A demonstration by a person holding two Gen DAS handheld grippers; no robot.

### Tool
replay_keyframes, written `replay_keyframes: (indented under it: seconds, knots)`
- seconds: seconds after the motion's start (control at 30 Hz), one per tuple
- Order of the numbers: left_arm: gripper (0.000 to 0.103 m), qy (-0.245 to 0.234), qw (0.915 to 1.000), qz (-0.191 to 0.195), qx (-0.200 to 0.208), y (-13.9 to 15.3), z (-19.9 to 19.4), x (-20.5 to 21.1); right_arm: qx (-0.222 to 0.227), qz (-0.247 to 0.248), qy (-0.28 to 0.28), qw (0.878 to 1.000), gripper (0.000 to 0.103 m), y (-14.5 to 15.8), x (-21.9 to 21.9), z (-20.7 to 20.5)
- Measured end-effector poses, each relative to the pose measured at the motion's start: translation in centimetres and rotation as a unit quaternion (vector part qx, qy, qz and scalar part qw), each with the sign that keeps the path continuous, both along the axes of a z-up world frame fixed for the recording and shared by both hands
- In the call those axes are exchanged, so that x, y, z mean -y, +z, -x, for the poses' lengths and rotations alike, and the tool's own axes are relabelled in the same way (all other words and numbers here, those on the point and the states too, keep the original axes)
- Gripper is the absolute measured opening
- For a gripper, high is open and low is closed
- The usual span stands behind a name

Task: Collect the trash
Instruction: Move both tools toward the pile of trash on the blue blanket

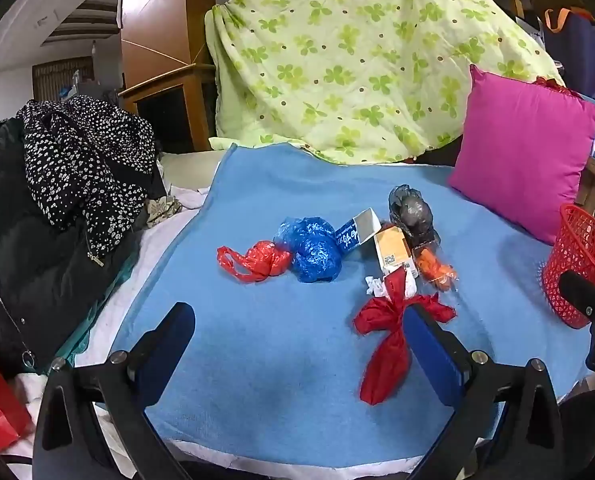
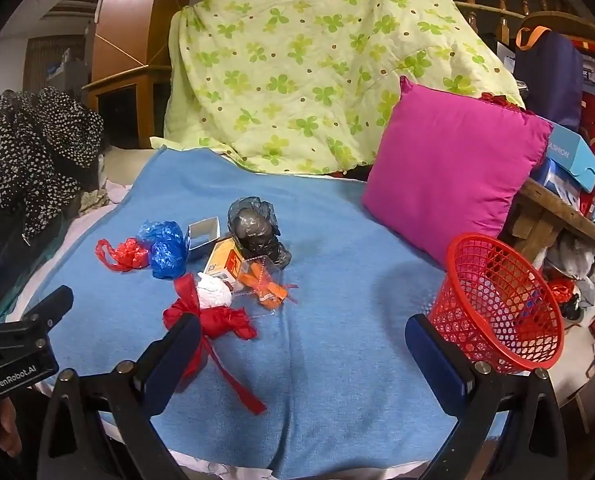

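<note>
Several trash items lie clustered on the blue blanket [image 1: 257, 380], ahead of both tools, apparently heaped for easy picking.

- Red bag [image 1: 255, 260]: far-left of the left gripper [image 1: 297, 344], crumpled, handle loop out.
- Blue bag [image 1: 313, 252]: touching the red bag's right side.
- Blue carton [image 1: 357, 230]: open end up, just right of the blue bag.
- Yellow box [image 1: 393, 254]: leaning among the pile.
- Grey bag [image 1: 411, 210]: farthest back, balled.
- Orange scrap [image 2: 267, 286]: inside clear packaging.
- White wad [image 2: 213, 290]: beside the red wrapper [image 1: 393, 332], which lies just ahead of the left gripper's right finger, nearest of all, so likely first.
- Basket [image 2: 497, 304]: ahead-right of the right gripper [image 2: 303, 346], tilted toward it, seemingly to receive trash.

Left gripper: jaws wide apart, holding nothing. Right gripper: jaws likewise wide, holding nothing.
</note>
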State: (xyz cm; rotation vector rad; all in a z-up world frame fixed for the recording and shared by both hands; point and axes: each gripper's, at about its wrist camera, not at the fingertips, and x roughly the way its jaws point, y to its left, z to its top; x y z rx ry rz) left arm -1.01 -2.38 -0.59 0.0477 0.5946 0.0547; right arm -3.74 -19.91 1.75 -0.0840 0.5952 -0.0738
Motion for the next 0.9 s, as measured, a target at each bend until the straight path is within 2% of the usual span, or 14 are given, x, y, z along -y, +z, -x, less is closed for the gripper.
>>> replay_keyframes:
  seconds: [0.9]
  knots:
    - [0.103,-0.003,0.9998,0.009,-0.018,-1.8,-0.6,-0.5,-0.012,0.006,-0.002,1.0,0.103,-0.8,-0.9,-0.9]
